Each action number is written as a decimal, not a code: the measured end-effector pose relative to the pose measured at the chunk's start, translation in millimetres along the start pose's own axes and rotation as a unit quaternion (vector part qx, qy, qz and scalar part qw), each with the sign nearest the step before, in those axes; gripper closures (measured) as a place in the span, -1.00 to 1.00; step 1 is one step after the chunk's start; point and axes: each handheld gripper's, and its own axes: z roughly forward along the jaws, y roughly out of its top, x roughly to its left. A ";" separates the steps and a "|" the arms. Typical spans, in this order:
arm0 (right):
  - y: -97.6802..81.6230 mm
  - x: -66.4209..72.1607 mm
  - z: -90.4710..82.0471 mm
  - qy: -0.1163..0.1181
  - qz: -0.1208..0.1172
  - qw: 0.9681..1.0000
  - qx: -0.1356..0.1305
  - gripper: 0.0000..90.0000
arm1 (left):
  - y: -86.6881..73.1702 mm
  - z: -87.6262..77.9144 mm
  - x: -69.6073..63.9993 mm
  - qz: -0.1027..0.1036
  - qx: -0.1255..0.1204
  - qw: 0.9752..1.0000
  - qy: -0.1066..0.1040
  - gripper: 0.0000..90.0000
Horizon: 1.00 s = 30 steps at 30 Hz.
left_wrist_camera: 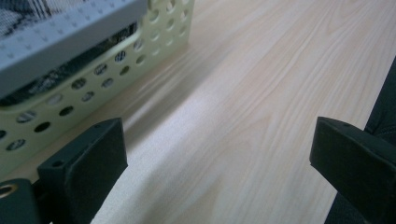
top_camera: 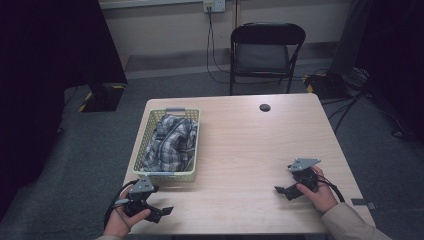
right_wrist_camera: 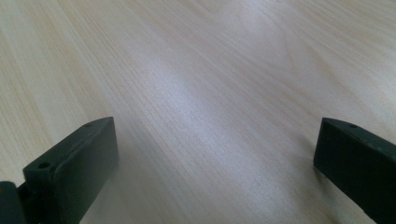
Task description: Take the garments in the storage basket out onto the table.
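Note:
A pale yellow perforated basket [top_camera: 142,136] stands on the left part of the wooden table [top_camera: 240,145]. A crumpled grey plaid cloth [top_camera: 170,142] fills it. My left gripper [top_camera: 161,210] rests low at the table's front left corner, just in front of the basket, open with nothing between its jaws. In the left gripper view the basket wall [left_wrist_camera: 154,42] rises close on the left, and the left gripper [left_wrist_camera: 219,163] hangs over bare wood. My right gripper [top_camera: 286,192] sits at the front right, held by a hand, open and empty. The right gripper [right_wrist_camera: 217,163] spans plain tabletop.
A black folding chair [top_camera: 265,50] stands behind the table's far edge. A dark round grommet [top_camera: 265,107] is set into the tabletop near that edge. Cables and a wall socket [top_camera: 213,6] are at the back. Dark curtains hang on both sides.

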 end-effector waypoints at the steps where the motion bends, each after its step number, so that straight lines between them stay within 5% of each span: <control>1: 0.0 0.0 0.0 0.000 0.000 1.000 0.000 -1.00 | 0.7 -0.7 -0.3 -0.002 -0.002 1.000 -0.002 -0.92; 30: 0.0 0.0 0.0 0.000 0.000 1.000 0.000 -1.00 | 37.1 -19.6 8.6 -0.028 -0.007 0.999 0.014 -0.91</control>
